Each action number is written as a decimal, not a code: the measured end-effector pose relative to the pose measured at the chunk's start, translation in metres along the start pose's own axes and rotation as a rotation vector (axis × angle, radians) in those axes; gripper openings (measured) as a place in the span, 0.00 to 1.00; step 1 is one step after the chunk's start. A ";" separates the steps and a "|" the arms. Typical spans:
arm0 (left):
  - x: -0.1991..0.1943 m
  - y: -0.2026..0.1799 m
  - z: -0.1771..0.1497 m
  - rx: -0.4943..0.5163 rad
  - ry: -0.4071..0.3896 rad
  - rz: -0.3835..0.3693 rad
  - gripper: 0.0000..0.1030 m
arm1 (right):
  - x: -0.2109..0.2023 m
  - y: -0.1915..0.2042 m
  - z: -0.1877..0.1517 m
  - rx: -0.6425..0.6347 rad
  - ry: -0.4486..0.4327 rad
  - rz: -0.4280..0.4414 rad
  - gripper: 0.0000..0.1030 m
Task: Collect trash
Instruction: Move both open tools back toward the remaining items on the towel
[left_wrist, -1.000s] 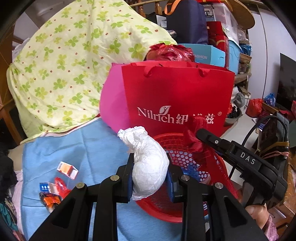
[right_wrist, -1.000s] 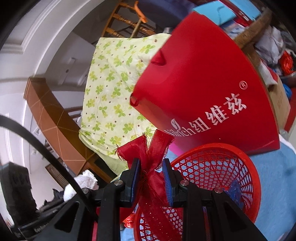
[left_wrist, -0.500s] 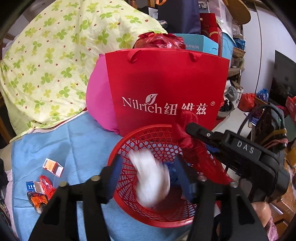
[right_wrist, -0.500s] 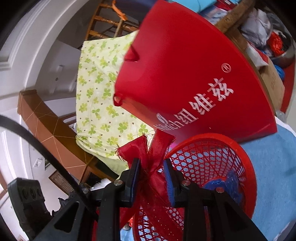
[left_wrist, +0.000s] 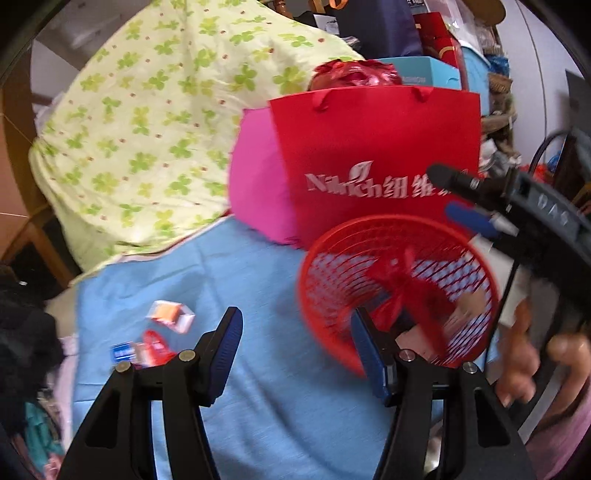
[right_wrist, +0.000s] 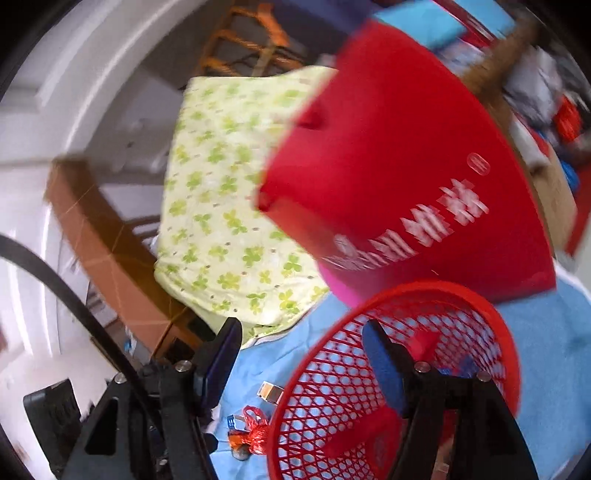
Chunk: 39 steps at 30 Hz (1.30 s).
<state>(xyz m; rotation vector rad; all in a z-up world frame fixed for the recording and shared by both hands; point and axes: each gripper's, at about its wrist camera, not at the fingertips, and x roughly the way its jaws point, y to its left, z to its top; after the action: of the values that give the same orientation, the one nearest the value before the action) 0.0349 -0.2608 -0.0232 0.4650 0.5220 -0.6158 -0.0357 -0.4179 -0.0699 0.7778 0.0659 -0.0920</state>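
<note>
The red mesh basket stands on the blue cloth in front of a red paper bag. A red ribbon lies blurred inside the basket. My left gripper hangs open over the cloth, its right finger at the basket's near rim, with nothing between the pads. My right gripper is over the basket with its jaws opening and nothing between them; from the left wrist it shows above the basket's far right rim. Small wrappers lie on the cloth to the left.
A pink bag leans beside the red one. A clover-print quilt is heaped behind the cloth. More wrappers lie left of the basket. Boxes and clutter stack up behind the bags. A person's hand shows at the right.
My left gripper opened and the white wad dropped from it towards the basket, then it swung left. My right gripper opened and the red ribbon fell out of it into the basket.
</note>
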 end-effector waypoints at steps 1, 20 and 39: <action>-0.005 0.007 -0.006 0.000 -0.002 0.027 0.61 | -0.001 0.008 -0.002 -0.043 -0.007 0.007 0.69; -0.040 0.142 -0.080 -0.323 0.048 0.264 0.65 | 0.037 0.121 -0.096 -0.520 0.132 0.146 0.69; -0.041 0.167 -0.099 -0.335 0.055 0.326 0.65 | 0.096 0.134 -0.144 -0.522 0.323 0.101 0.70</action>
<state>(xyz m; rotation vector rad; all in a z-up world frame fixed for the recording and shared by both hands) 0.0822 -0.0682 -0.0341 0.2418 0.5747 -0.1965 0.0705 -0.2270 -0.0880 0.2664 0.3433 0.1447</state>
